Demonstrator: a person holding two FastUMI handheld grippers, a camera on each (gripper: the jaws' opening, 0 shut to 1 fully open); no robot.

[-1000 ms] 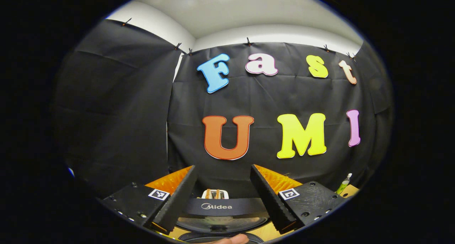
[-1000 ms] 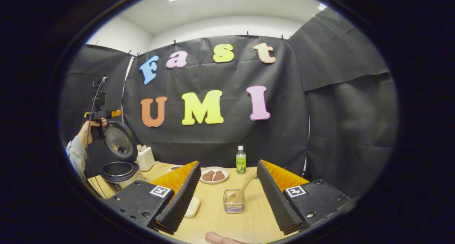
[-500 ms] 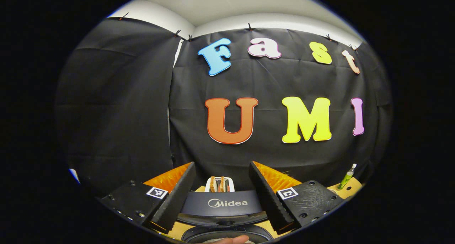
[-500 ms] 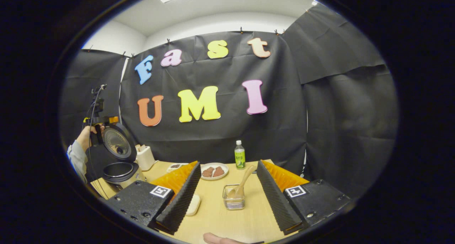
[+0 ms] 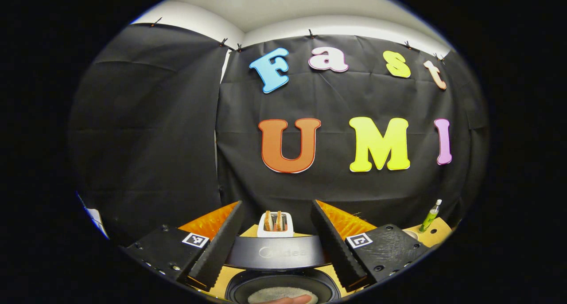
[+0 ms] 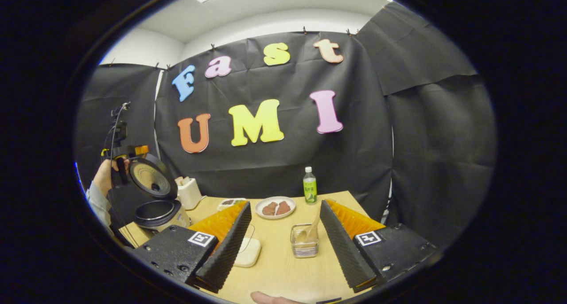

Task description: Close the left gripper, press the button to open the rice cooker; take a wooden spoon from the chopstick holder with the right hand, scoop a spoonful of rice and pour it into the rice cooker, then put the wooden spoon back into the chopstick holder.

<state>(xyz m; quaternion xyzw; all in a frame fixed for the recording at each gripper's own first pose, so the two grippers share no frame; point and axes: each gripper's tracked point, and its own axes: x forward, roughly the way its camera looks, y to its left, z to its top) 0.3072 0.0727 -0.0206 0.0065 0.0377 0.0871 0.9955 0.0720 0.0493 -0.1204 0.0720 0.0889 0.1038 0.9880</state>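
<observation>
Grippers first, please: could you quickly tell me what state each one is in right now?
Left gripper: open, holding nothing, above the rice cooker.
Right gripper: open, holding nothing.

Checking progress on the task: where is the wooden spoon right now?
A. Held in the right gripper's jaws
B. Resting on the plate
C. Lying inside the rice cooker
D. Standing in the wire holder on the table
D: the wooden spoon leans in the wire holder, ahead of the open right gripper.

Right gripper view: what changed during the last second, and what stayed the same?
The right gripper, open, drifted toward the chopstick holder holding the wooden spoon, which now looks nearer. The rice cooker lid stayed up, and the left gripper stayed beside it.
</observation>
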